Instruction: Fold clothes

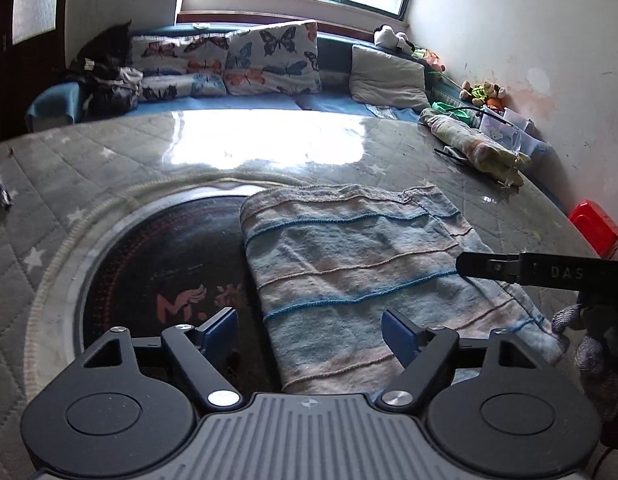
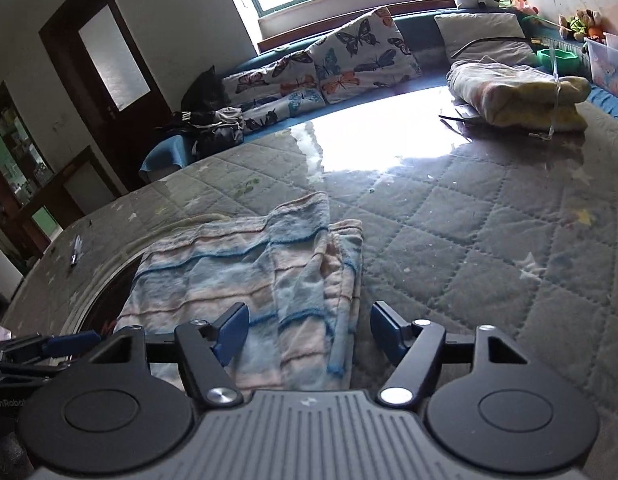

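A striped blue, pink and white cloth (image 1: pixel 361 268) lies folded on the quilted grey table cover, partly over a dark round inset (image 1: pixel 161 276). My left gripper (image 1: pixel 309 332) is open just above the cloth's near edge. My right gripper (image 2: pixel 307 332) is open over the cloth's near right edge (image 2: pixel 269 280), where a folded flap lies along the right side. The right gripper's finger also shows at the right of the left wrist view (image 1: pixel 489 266), resting over the cloth's right edge. The left gripper shows at the lower left of the right wrist view (image 2: pixel 49 350).
A folded pale cloth bundle (image 1: pixel 477 148) lies at the table's far right. A red box (image 1: pixel 597 232) sits at the right edge. A small pen-like object (image 1: pixel 1 192) lies at the left. Butterfly cushions (image 1: pixel 269 60) line a blue bench behind.
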